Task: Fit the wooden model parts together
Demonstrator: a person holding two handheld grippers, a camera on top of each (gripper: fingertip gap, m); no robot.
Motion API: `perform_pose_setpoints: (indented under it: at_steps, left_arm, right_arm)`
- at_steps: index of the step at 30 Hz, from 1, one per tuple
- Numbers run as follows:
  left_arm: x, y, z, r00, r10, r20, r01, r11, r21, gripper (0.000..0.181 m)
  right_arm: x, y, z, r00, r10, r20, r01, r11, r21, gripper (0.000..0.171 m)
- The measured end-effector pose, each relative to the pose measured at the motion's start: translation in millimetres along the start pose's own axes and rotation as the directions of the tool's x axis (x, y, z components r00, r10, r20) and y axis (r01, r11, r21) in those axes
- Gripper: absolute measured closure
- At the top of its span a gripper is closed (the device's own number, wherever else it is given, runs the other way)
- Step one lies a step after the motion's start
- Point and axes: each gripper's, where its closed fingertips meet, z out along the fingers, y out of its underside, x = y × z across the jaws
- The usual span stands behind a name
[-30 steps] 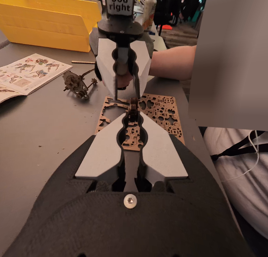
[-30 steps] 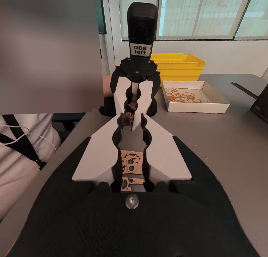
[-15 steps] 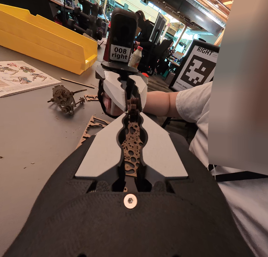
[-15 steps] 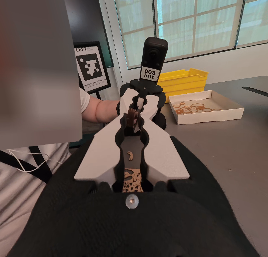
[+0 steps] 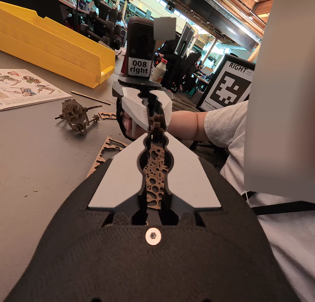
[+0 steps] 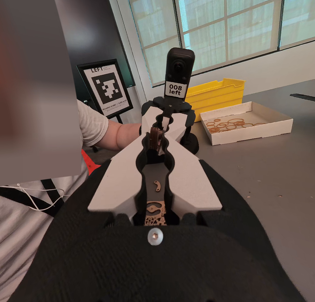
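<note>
**Both claws pinch one small wooden stack, held above the tabletop**

Left claw (image 5: 156, 134) & right claw (image 6: 155, 137) meet tip to tip, each narrowed onto the same dark wooden part (image 5: 157, 127), a small stack of thin discs. Part sits clear of the grey tabletop (image 5: 34, 157). In left wrist view its long axis runs 12-to-6, roughly upright; top end pokes up between the right claw's fingers (image 5: 136, 110), lower end sits in the left claw's tips. In right wrist view the disc edges face the camera, stack leaning slightly toward 1 o'clock.

Below, flat on the tabletop: a pale cut-out wood sheet (image 5: 155, 173), a loose curved wood piece (image 6: 157, 185). At 10 o'clock in left view: part-built wooden model (image 5: 73, 114), instruction sheet (image 5: 25, 87), yellow bin (image 5: 56, 47). At 2 o'clock in right view: white tray (image 6: 252, 135) w/ rubber bands (image 6: 230, 124).
</note>
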Motion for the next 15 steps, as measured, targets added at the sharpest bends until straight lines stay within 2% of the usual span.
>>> perform_pose_setpoints:
  at_steps: [4, 9, 13, 15]
  left_arm:
    - [-1.6, -0.4, -1.1, 1.000, 0.015, 0.013, -0.015, 1.000, -0.001, 0.171]
    - [-4.9, 2.8, -1.1, 0.987, 0.139, 0.078, -0.136, 0.990, -0.040, 0.171]
    - [1.0, 4.5, 1.9, 0.979, 0.192, 0.066, -0.189, 0.981, -0.050, 0.171]
    - [3.4, 4.3, 2.6, 0.975, 0.212, 0.061, -0.210, 0.977, -0.048, 0.171]
  right_arm:
    - [0.9, -0.4, -0.6, 0.999, -0.047, -0.020, 0.046, 0.999, -0.012, 0.158]
    - [-1.3, -0.7, 0.3, 0.983, -0.175, -0.061, 0.172, 0.984, -0.050, 0.150]
    - [-7.6, -2.4, 4.6, 0.966, -0.244, -0.082, 0.240, 0.969, -0.055, 0.152]
    - [-7.8, -4.1, 4.3, 0.951, -0.289, -0.109, 0.285, 0.957, -0.058, 0.159]
